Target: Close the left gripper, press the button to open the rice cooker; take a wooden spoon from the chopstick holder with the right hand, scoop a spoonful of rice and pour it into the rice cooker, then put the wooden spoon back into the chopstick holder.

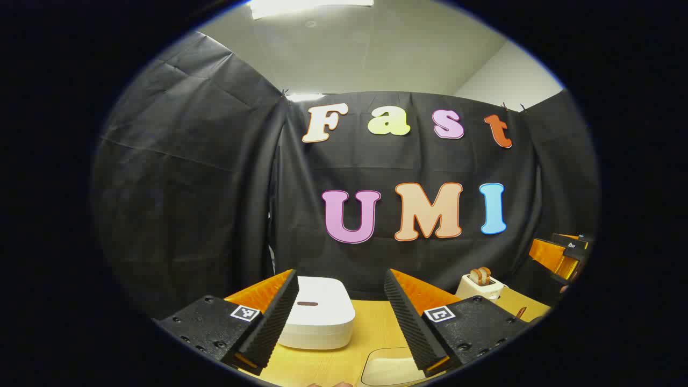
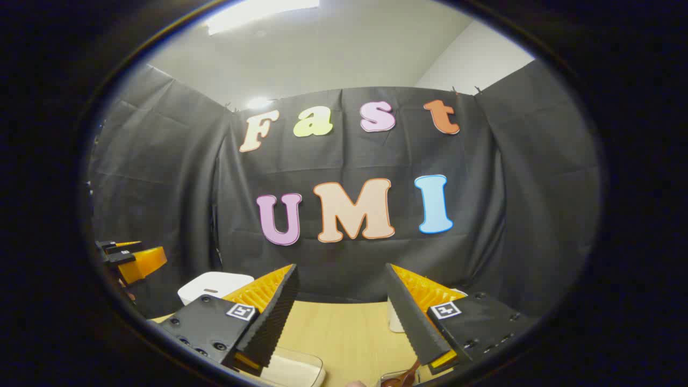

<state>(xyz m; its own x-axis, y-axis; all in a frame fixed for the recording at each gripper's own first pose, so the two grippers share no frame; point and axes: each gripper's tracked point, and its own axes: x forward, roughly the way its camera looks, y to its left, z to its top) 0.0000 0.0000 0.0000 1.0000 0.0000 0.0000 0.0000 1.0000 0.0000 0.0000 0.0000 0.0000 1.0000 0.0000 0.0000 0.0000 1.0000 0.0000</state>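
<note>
The white rice cooker (image 1: 322, 317) stands on the wooden table with its lid down; a dark oval button (image 1: 307, 303) shows on top. My left gripper (image 1: 341, 275) hovers open just in front of it, nothing between its fingers. At the right, a white chopstick holder (image 1: 480, 287) carries wooden spoon heads (image 1: 480, 276). My right gripper (image 2: 340, 267) is open and holds nothing, above the table. The chopstick holder (image 2: 394, 321) peeks out behind its right finger, and the rice cooker (image 2: 212, 285) sits far left.
A clear plastic box (image 1: 388, 368) lies on the table near the front, also seen as the box (image 2: 294, 371) below the right gripper's left finger. A glossy brown item (image 2: 402, 378) lies at the front edge. Black cloth walls close the back and sides.
</note>
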